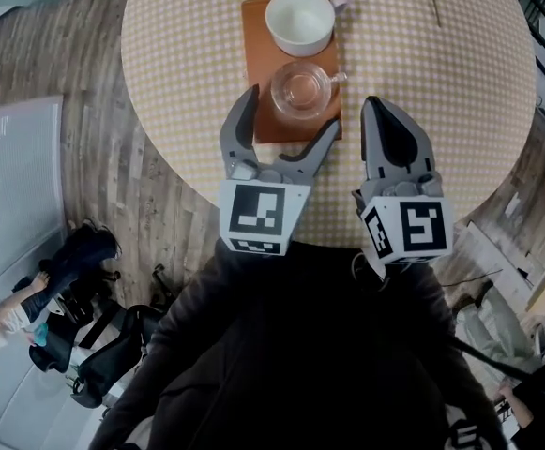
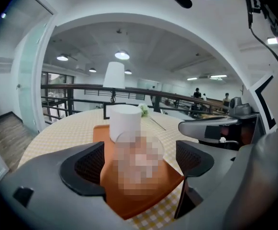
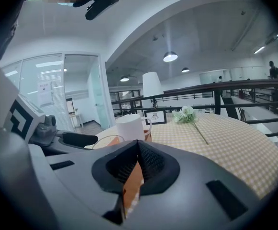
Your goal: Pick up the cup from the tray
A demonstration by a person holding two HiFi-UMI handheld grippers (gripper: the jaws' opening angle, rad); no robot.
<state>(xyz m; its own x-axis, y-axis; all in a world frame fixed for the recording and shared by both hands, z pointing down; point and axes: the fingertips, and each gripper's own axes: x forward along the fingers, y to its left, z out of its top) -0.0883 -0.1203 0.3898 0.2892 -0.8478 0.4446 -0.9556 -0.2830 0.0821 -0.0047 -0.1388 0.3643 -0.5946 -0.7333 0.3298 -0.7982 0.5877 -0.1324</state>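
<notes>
The left gripper's (image 1: 292, 108) jaws were held wide, with the glass cup (image 1: 301, 89) framed between them, untouched, at the near end of the orange tray (image 1: 258, 64). The white cup (image 1: 300, 22) was set just beyond. The right gripper (image 1: 377, 111) was closed and empty, over bare table (image 1: 441, 82) to the right.

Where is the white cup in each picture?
Head view: white cup at top centre, far end of the orange tray.
Left gripper view: centre, behind the glass cup.
Right gripper view: left of centre, above the shut right claw.
Shared landmark: the orange tray beneath it.
</notes>
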